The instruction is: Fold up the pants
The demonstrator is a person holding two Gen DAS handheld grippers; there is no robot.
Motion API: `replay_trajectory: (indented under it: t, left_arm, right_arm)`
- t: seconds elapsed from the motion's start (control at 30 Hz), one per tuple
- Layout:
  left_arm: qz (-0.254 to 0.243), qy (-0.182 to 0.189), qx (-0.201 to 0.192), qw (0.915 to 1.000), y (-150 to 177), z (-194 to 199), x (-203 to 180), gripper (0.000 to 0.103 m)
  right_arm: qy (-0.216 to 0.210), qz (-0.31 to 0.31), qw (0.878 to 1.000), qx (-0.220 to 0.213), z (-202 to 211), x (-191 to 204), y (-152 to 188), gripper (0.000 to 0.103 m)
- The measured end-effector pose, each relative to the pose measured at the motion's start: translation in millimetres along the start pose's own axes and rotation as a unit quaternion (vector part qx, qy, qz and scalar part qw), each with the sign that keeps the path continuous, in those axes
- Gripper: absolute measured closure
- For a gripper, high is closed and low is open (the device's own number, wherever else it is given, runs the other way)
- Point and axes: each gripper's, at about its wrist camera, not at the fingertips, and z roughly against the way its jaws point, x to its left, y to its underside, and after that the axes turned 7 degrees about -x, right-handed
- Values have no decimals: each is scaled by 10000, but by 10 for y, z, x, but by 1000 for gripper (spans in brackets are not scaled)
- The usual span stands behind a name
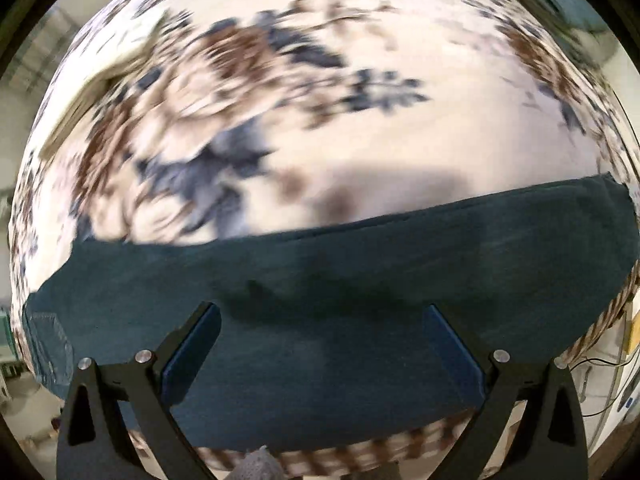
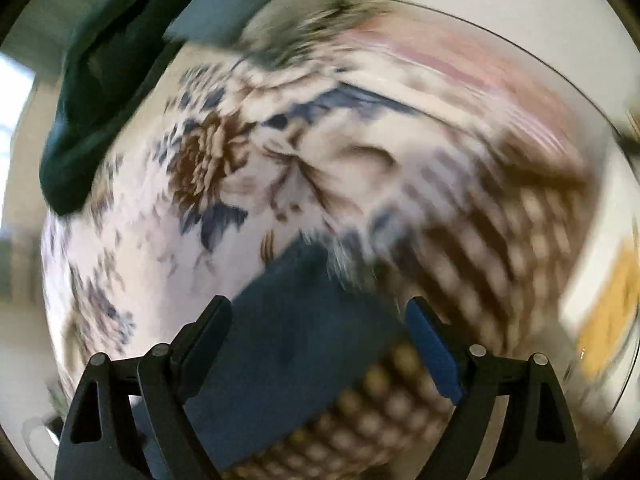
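Lying flat, pants [image 1: 320,280] edge crosses floral cloth [image 1: 400,140].

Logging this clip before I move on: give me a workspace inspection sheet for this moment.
Surface: bed cover with a brown and blue floral print and a checked border; both views blurred.
Job's things: dark teal pants lying flat in a band across the cover's near edge.
Clutter: second dark green cloth bunched at the far edge, kind unclear.
Grippers: left gripper open above the pants, holding nothing; right gripper open over the pants' end, holding nothing.
Cables: thin wires beside the bed.
Surroundings: pale floor; a yellow patch, unidentifiable.
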Motion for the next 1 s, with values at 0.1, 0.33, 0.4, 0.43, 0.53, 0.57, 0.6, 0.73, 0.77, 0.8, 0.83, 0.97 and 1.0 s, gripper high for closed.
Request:
replay_trajectory:
  t: [0.1,0.33,0.4,0.43,0.53,0.57,0.6,0.73,0.77,0.8,0.83,0.97,1.0]
  left_arm:
    - [-168,-24,-12,9999,-65,-38,-231,0]
    - [-484,-40,-26,9988,-83,-62,-536,0]
    - [-537,-43,-53,9985,-66,-33,-573,0]
    - [-540,-41,-67,9985,-52,-20,-584,0]
    - [-487,-19,-66,9988,-50,-6,-563,0]
    - [-470,-27,-83,9989,-61,-10,-541,0]
    - [-457,-36,-84,9989,-57,-12,-529,0]
    - [-384,-89,-24,9992,-35,-96,-484,0]
    - [-373,-111,5,9992,-23,-120,-487,0]
    - [-348,-128,53,9993,-3,-153,-484,0]
    - [-334,-134,64,9993,18,-163,-483,0]
    - [-384,-117,113,9991,122,-224,-489,0]
    - [-383,-110,158,9991,152,-271,-485,0]
  right_arm:
    - [452,834,9935,636,-427,162,-238,26]
    - [791,1901,9781,290,-419,392,-124,98]
    - [700,1895,9794,5,-283,402,-89,98]
    - [662,1918,9791,-153,-209,412,-74,98]
    - [556,1969,9776,-495,-4,493,-81,98]
    - [471,1939,9780,-609,86,530,-88,98]
    - [387,1920,9780,-713,173,564,-96,98]
    - [323,2013,9763,-730,103,606,-166,98]
    - [393,2083,9752,-633,-10,600,-162,98]
    - [555,2164,9738,-432,-167,556,-166,98]
    - [753,2121,9742,-137,-322,473,-169,89]
    - [458,923,9946,-117,-123,25,-115,34]
    - [149,394,9989,-228,51,-139,-20,28]
